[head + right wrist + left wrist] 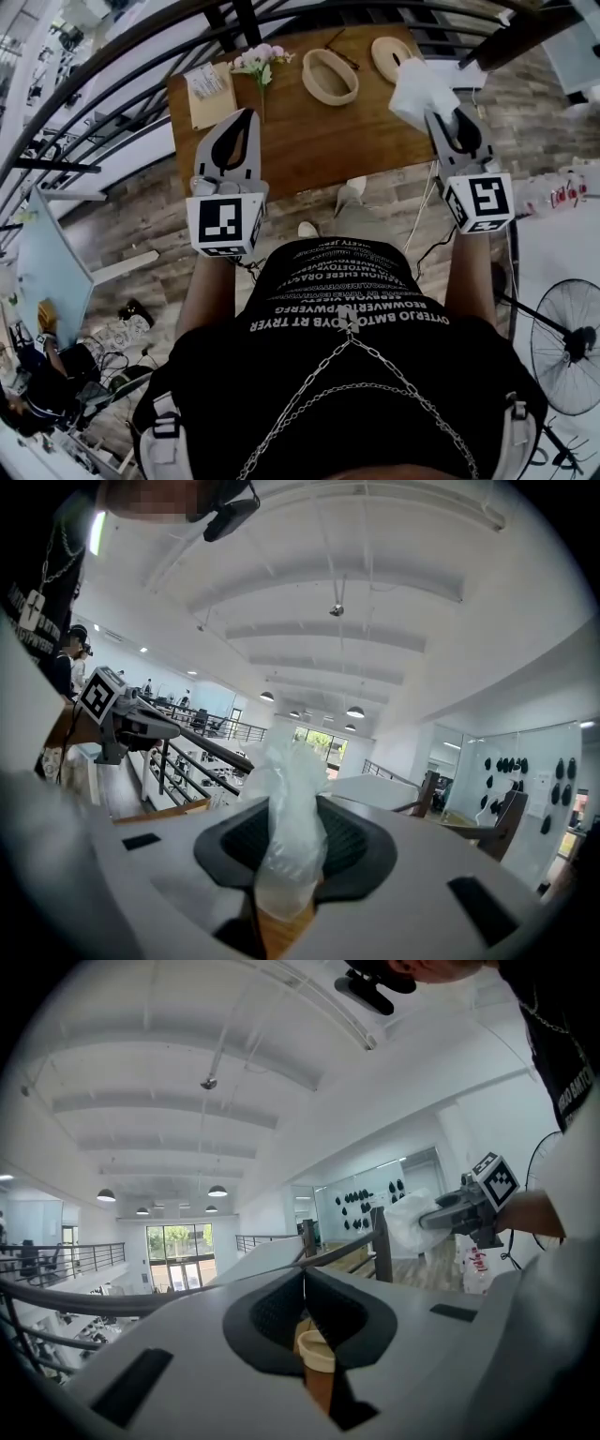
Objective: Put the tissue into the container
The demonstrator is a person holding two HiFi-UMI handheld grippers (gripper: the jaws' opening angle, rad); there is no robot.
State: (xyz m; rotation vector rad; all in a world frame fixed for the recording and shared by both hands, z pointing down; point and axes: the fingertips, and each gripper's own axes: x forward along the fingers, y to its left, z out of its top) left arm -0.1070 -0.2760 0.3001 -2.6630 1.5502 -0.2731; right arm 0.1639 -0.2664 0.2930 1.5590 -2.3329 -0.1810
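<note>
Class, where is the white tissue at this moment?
Head view, upper right: the white tissue is pinched between the fingers of the right gripper, above the brown wooden table's right end, beside the oval wooden lid.

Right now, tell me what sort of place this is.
Probably an upper gallery in an open-plan office or workshop: a dark railing overlooks a lower level, pendant lamps hang from a high white ceiling, and a floor fan stands nearby.

I see a wooden table standing on a plank floor near a dark railing, with a standing fan at the head view's lower right. Beyond the rail, a white beamed ceiling carries pendant lamps toward tall, bright windows.
</note>
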